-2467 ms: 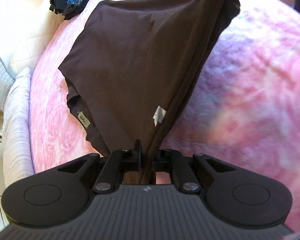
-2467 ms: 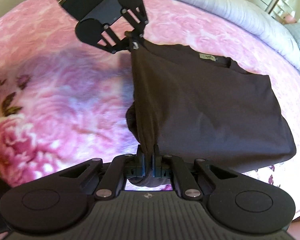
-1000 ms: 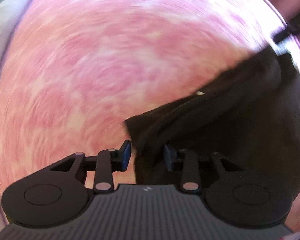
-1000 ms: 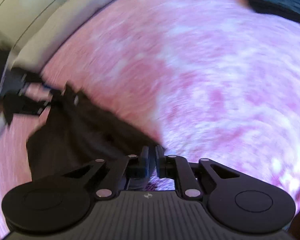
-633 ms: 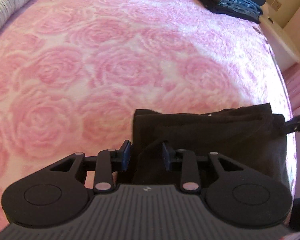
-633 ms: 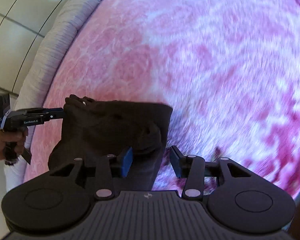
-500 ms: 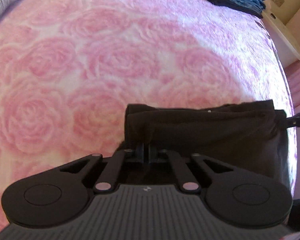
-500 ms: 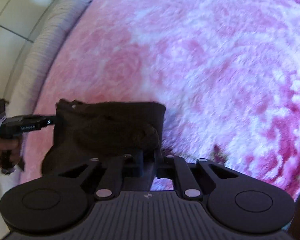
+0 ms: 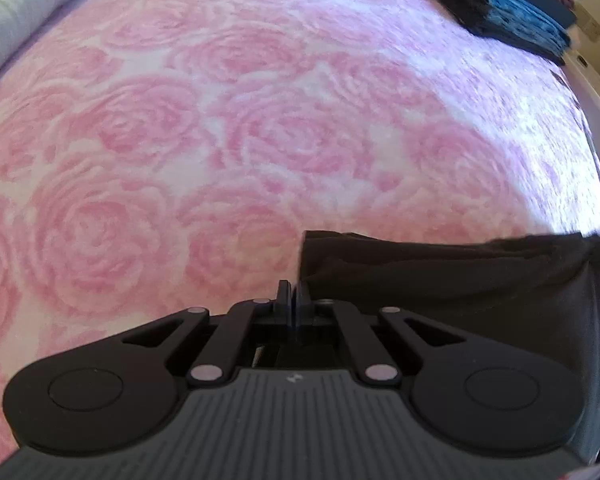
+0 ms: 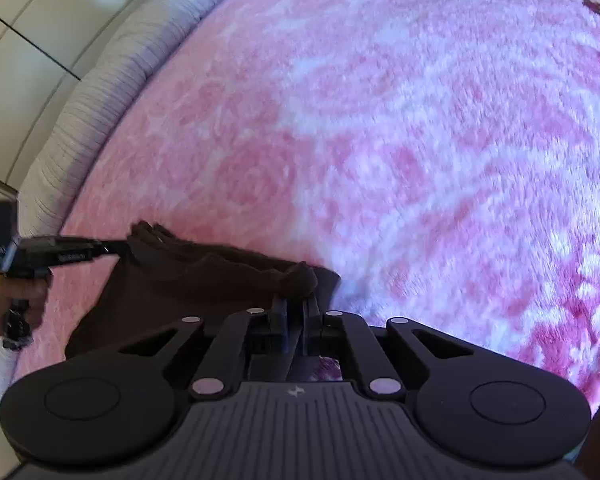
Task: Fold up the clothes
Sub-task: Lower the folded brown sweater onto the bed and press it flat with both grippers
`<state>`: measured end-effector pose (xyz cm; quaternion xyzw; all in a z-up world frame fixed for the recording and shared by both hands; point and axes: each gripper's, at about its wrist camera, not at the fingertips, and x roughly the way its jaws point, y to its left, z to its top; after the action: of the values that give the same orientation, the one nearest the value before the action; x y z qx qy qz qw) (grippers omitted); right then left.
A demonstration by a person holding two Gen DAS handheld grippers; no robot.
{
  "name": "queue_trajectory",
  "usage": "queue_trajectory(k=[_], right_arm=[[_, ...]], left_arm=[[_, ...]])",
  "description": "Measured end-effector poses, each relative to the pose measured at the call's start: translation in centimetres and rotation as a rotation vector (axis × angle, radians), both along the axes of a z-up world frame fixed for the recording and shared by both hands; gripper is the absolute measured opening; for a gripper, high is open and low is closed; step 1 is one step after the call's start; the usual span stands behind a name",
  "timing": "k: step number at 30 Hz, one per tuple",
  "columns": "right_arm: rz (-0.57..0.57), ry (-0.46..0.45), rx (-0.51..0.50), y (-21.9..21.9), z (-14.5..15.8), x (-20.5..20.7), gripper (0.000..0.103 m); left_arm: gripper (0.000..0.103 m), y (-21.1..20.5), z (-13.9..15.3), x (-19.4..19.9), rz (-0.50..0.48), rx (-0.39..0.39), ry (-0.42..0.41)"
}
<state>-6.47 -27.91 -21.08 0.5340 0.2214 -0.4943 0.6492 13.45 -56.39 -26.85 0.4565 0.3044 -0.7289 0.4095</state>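
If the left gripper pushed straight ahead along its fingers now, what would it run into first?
Probably just the pink rose blanket. The left gripper, shut on the dark garment's corner, points past that cloth, which lies to its right. The folded stack sits far off-line.

Garment [image 9: 460, 280]: dark brown, plain. Blanket [image 9: 220, 140]: pink with white, rose pattern. Stacked clothes [image 9: 512, 12]: black, mottled blue, teal. Pillow [image 9: 16, 12]: pale grey, ribbed. Grippers: black, grey ridged bodies.

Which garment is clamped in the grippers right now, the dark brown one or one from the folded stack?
The dark brown garment: left gripper and right gripper pinch its corners. The folded stack lies untouched at the blanket's far edge.
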Motion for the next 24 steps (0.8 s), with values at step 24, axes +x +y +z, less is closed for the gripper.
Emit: queue_trajectory(k=[24], right_arm=[[0.142,0.106,-0.127,-2.3,-1.2,5.2,0.025]], left_arm=[[0.003,1.4,-1.4,-3.6,-0.040,0.019,0.120]])
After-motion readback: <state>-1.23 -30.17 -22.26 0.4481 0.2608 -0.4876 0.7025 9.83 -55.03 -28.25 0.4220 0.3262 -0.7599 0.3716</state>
